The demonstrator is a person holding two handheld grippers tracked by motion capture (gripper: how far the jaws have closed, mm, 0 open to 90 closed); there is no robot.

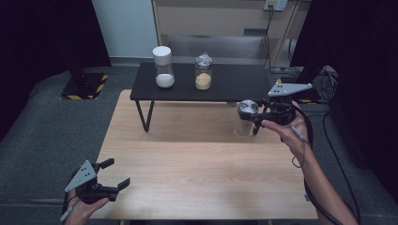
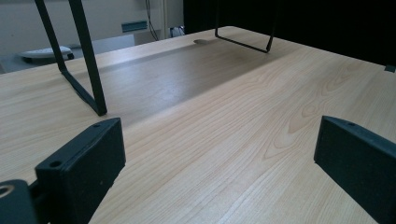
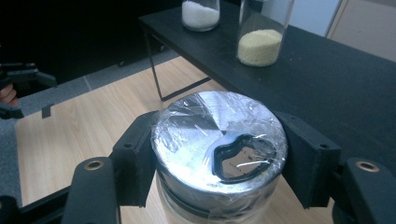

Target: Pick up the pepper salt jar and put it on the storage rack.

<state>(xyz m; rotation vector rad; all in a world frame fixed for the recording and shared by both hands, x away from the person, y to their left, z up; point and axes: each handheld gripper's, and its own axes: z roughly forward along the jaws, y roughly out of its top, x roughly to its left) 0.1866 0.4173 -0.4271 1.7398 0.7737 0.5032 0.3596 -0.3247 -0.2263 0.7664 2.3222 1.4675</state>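
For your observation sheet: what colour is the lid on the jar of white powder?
White lid; clearest in the high view.

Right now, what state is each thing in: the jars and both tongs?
Right tongs: shut on the clear jar's lid.
Clear jar: held upright, looks empty, top wrapped in film.
Left tongs: open, nothing between them.
White-lidded jar: upright on shelf, white powder at bottom.
Yellow-grain jar: upright on shelf, film-covered lid on.

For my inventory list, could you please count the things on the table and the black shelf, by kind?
Jars with silver lid: 2, the jar with yellow grains on the black shelf, and the clear jar in the right tongs
Jars with white lid: 1, the jar with white powder
Total: 3 jars
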